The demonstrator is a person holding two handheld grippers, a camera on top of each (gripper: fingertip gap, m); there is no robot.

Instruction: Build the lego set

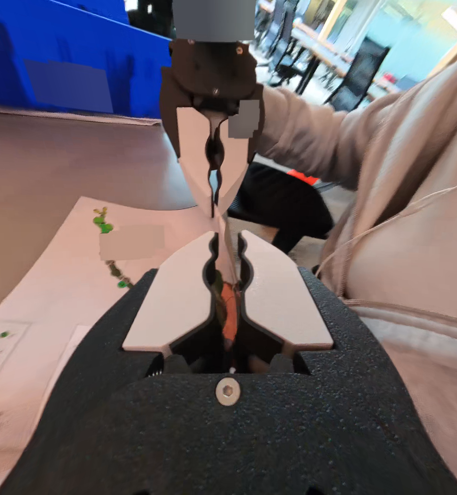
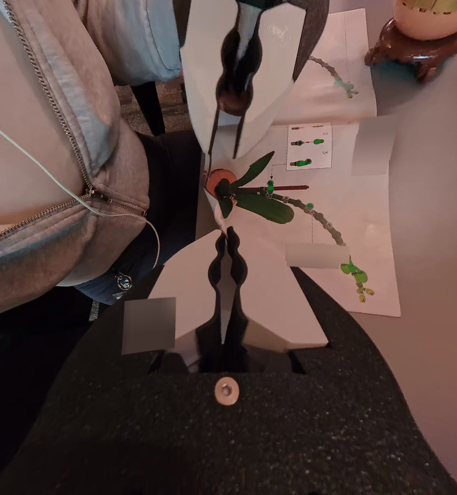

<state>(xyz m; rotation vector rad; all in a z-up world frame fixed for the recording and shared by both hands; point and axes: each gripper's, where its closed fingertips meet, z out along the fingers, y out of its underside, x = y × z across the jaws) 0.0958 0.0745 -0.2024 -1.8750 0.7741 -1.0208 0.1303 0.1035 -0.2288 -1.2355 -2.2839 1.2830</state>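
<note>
To the left of the left gripper (image 1: pixel 227 235) lies the open instruction booklet (image 1: pixel 69 281), its white page printed with a curved green-and-brown stem, flat on the grey table (image 1: pixel 61 160); a blue bin (image 1: pixel 61 53) stands at the table's far edge, well beyond the fingertips. The left gripper's white fingers (image 1: pixel 184 281) stand a little apart, and the lifted near edge of a booklet page runs up through the gap between them; a slit of dark shows between the page and the right-hand pad, so the page is not pinched there. Straight ahead, just beyond those fingertips, the right gripper (image 2: pixel 226 232) points back toward the left one, its tips meeting the same raised page edge. In its own view its fingers (image 2: pixel 192 276) are drawn together at the tips, clamped on the thin edge of the page, which rises from there toward the printed pot and dark green leaves. To the right of the right gripper the rest of the booklet spreads flat on the table, and well off toward the far right stands a pale pot on a brown stand (image 2: pixel 420 51). To its left, near, is the person's beige zipped jacket (image 2: pixel 47 160) with a thin white cord across it.
</note>
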